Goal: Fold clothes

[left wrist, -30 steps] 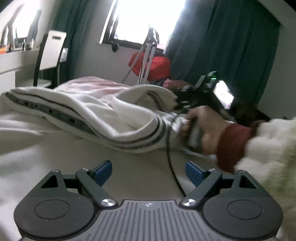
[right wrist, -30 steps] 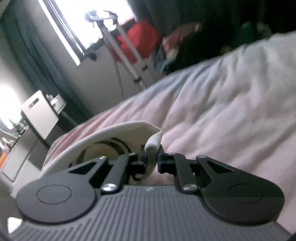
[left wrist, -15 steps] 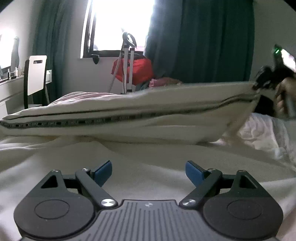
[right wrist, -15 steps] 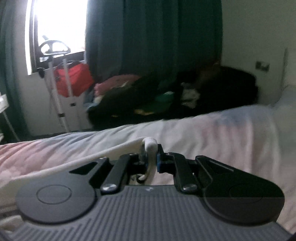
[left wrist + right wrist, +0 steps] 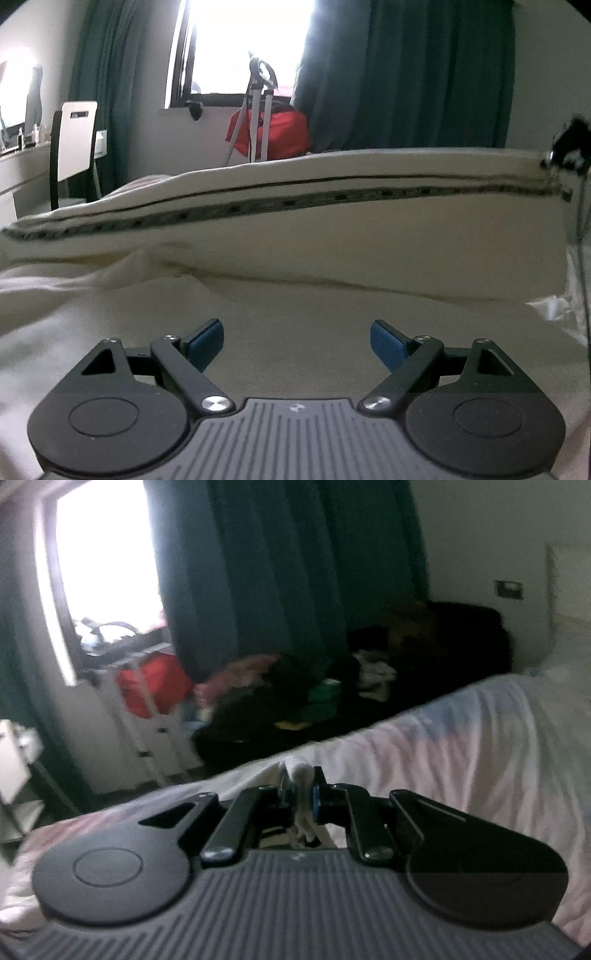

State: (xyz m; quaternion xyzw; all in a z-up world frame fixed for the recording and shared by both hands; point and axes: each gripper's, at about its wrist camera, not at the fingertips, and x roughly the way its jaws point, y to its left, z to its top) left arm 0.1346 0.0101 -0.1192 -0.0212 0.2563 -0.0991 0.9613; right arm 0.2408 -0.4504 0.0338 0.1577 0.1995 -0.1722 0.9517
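Left tongs [image 5: 296, 341]: spread wide, blue pads [image 5: 205, 339] well apart, nothing between them. They hover low over the cream garment [image 5: 295, 236], pointing across it toward the window [image 5: 251, 44].

Right tongs [image 5: 303, 794]: pressed together on a bunched white corner of the garment [image 5: 300, 771]; cloth shows both above and below the pinch. In the left wrist view the right tongs [image 5: 567, 149] appear at the far right, dark and blurred, holding the garment's upper right corner off the bed.

Garment: cream fabric with a dark patterned stripe [image 5: 295, 201] running along its length near the lifted edge. The raised edge is pulled taut from the right corner down to the left, where it meets the bed [image 5: 461, 746]. The lower part lies flat on the bed, directly under the left tongs, with a soft crease to the left.

Bed: pale pinkish-white sheet, wrinkled, visible beyond the right tongs.

Background: dark teal curtains [image 5: 406, 74], a red bag [image 5: 280, 129] below the window, a white chair [image 5: 75, 140] at far left, a dark pile of clothes [image 5: 332, 694] beside the bed's far edge. Right wrist view is motion-blurred.
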